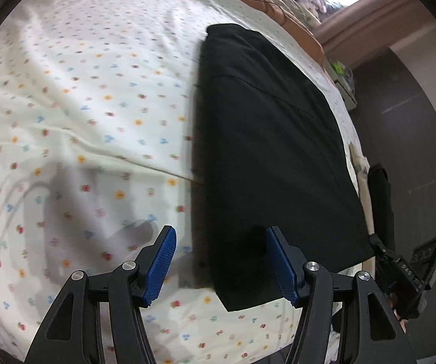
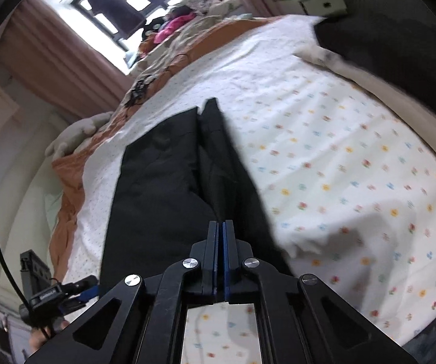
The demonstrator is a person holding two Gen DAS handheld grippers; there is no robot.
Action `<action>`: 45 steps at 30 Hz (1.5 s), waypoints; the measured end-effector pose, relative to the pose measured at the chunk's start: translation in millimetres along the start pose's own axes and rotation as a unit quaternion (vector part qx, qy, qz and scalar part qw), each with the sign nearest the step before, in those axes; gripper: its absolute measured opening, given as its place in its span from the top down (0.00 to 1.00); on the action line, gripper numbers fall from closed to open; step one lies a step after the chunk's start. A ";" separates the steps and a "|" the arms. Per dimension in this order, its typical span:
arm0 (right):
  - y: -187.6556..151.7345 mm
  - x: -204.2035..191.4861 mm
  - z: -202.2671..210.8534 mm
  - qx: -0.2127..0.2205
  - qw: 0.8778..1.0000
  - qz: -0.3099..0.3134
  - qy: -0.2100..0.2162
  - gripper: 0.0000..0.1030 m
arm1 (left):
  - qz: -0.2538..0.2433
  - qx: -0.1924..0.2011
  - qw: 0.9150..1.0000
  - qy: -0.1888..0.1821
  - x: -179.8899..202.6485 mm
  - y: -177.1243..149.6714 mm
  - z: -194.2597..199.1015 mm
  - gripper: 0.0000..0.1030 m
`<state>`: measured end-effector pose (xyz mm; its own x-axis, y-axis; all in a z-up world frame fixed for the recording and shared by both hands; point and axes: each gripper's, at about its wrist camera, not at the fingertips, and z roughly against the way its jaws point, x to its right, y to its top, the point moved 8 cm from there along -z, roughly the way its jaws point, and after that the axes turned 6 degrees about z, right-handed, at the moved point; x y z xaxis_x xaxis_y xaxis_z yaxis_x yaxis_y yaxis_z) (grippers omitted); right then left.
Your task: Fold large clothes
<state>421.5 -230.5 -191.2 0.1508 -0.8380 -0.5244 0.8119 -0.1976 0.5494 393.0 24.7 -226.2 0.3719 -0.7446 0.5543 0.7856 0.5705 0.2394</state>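
Note:
A large black garment (image 1: 266,151) lies on a white bed sheet (image 1: 81,106) with small coloured flowers. My left gripper (image 1: 221,239) is open, its blue pads just above the garment's near edge, holding nothing. In the right wrist view the same garment (image 2: 163,188) stretches away from me with a raised fold along its middle. My right gripper (image 2: 220,227) is shut on that fold and lifts an edge of the black cloth off the sheet (image 2: 354,166). The right gripper also shows at the left wrist view's lower right (image 1: 400,267), blurred.
An orange quilt (image 2: 75,163) and a pile of clothes (image 2: 172,27) lie at the head of the bed below a window (image 2: 112,3). A grey plush toy (image 2: 75,133) sits at the bed's left side. A white bedside cabinet (image 2: 321,3) stands beyond. Dark floor (image 1: 406,121) borders the bed.

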 end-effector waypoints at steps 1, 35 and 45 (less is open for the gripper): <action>-2.6 9.0 -0.7 -0.001 1.000 -0.009 -0.003 1.00 | -0.006 -0.002 1.000 0.000 4.0 -1.9 -2.2 0.39; -11.8 -4.6 -31.6 -0.040 0.997 -0.020 0.055 0.92 | -0.012 -0.001 1.000 0.004 19.0 -16.0 -19.9 0.53; -21.2 33.1 -34.3 -0.034 0.998 -0.048 0.013 0.91 | -0.035 0.001 0.999 0.005 34.4 -18.8 -30.1 0.53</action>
<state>428.7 -236.6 -242.5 0.0850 -0.8034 -0.5893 0.8595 -0.2400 0.4512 406.0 -22.1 -235.6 0.3216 -0.7859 0.5281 0.8087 0.5181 0.2785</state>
